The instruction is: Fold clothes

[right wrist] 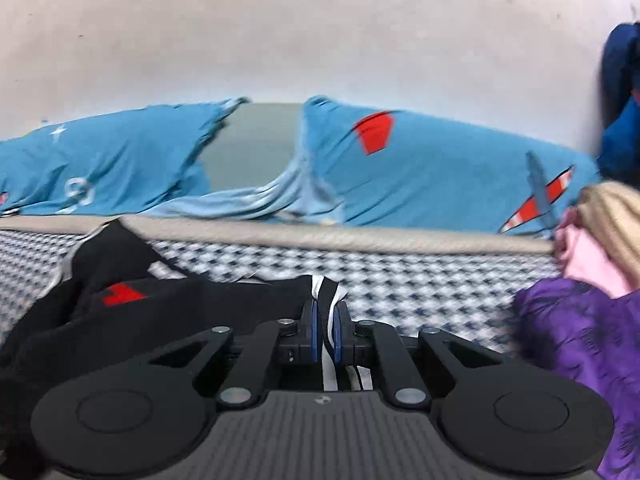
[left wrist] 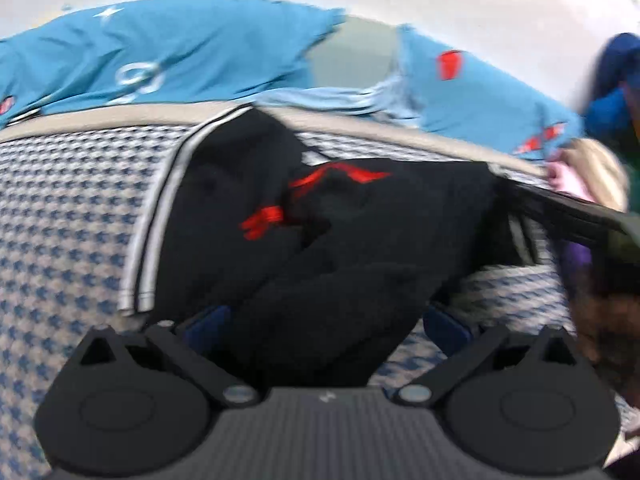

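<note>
1. A black garment with red markings and white side stripes [left wrist: 320, 216] is lying rumpled on a bed surface covered in blue-and-white houndstooth fabric [left wrist: 72, 216].
2. The left gripper [left wrist: 324, 324] is sitting low over the near edge of the garment; its jaws are standing wide apart, and a fold of black cloth is lying in the gap between the blue pads [left wrist: 444, 326]. Whether the pads are touching the cloth I cannot tell.
3. The right gripper [right wrist: 325, 320] is pinching a black-and-white striped edge of the same garment [right wrist: 132, 300]; its jaws are nearly closed, with only the thin band of cloth running between the blue pads [right wrist: 313, 326] and trailing back toward the camera.
4. In the left wrist view, the right gripper is reaching in from the right, at the garment's far right edge.
5. In the right wrist view, the bulk of the garment is spreading to the left of the gripper, with a red patch showing.
6. Beyond the beige border of the bed cover, a bright blue sheet with red and white prints [right wrist: 432, 168] is bunching along a pale wall [right wrist: 320, 32].
7. A purple patterned cloth [right wrist: 580, 344] is lying at the right, with pink and cream fabrics [right wrist: 600, 236] just behind it.
8. Both views are blurring.
</note>
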Available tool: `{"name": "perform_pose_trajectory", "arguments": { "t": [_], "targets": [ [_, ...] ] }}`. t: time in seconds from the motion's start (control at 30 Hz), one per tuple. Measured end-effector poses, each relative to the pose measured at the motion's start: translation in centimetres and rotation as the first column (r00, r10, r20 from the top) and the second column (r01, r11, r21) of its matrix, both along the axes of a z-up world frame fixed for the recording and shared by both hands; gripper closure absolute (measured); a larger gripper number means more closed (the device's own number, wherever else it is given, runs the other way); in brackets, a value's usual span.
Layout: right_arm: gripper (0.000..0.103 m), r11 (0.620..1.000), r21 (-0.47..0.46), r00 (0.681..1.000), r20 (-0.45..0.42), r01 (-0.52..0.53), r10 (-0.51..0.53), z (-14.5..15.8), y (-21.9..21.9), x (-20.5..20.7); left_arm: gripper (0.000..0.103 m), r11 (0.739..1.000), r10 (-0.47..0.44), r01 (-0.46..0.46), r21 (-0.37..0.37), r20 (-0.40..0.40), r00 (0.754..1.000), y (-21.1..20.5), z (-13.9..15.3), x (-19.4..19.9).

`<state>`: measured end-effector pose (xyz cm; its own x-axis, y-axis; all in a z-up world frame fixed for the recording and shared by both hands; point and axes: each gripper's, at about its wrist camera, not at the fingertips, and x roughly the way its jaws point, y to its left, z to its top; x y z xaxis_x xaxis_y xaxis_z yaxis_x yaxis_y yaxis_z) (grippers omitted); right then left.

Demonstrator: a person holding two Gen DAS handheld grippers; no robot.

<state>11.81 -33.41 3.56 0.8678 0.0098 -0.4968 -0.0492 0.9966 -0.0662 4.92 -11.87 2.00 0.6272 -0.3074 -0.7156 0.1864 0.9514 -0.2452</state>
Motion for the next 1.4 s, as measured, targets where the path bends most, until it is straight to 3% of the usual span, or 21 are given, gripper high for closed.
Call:
{"name": "perform_pose_trajectory", "arguments": {
  "t": [0.23, 0.5, 0.6, 0.77, 0.83, 1.0, 1.2, 1.4],
  "targets": [
    [0.095, 0.993, -0.018, 0.993, 0.034, 0.118, -0.117, -0.1, -2.7, 1.9, 0.000, 0.992, -0.082, 0.083, -0.099, 0.008, 0.997, -0.1, 0.5, -0.4],
    [0.095, 0.979, -0.019, 0.978, 0.053, 0.204, -0.202, -1.0, -4.4, 4.0, 0.000, 0.999, -0.021, 0.020, -0.043, -0.018, 1.000, 0.8, -0.2, 0.5],
    [0.093, 0.981, 0.039, 0.981, 0.031, 0.190, -0.192, -0.9, -5.0, 4.5, 0.000, 0.999, -0.021, 0.019, -0.026, -0.041, 0.999, 0.8, -0.9, 0.7],
    [0.078, 0.967, 0.132, 0.976, -0.013, 0.219, -0.220, -0.3, -6.4, 3.9, 0.000, 1.000, -0.017, 0.017, -0.001, -0.075, 0.997, 0.6, -1.7, 0.6],
    [0.069, 0.965, 0.148, 0.976, -0.009, 0.216, -0.217, -0.1, -6.9, 3.3, 0.000, 1.000, -0.010, 0.011, 0.013, -0.078, 0.997, 0.5, -1.8, 0.5],
    [0.064, 0.967, 0.170, 0.982, -0.029, 0.189, -0.187, 0.6, -8.2, 1.6, 0.000, 0.999, 0.014, -0.011, 0.035, -0.093, 0.996, 0.6, -2.3, 0.5],
    [0.064, 0.973, 0.200, 0.983, -0.158, 0.120, -0.089, -0.6, -8.8, 0.3, 0.000, 0.997, 0.036, -0.028, 0.070, -0.105, 0.994, 0.3, -2.9, 0.6],
    [0.063, 0.932, 0.349, 0.955, -0.298, 0.098, 0.011, -3.3, -8.8, 0.3, 0.000, 0.996, 0.049, -0.041, 0.078, -0.113, 0.992, 0.0, -3.2, 0.6]
  ]
}}
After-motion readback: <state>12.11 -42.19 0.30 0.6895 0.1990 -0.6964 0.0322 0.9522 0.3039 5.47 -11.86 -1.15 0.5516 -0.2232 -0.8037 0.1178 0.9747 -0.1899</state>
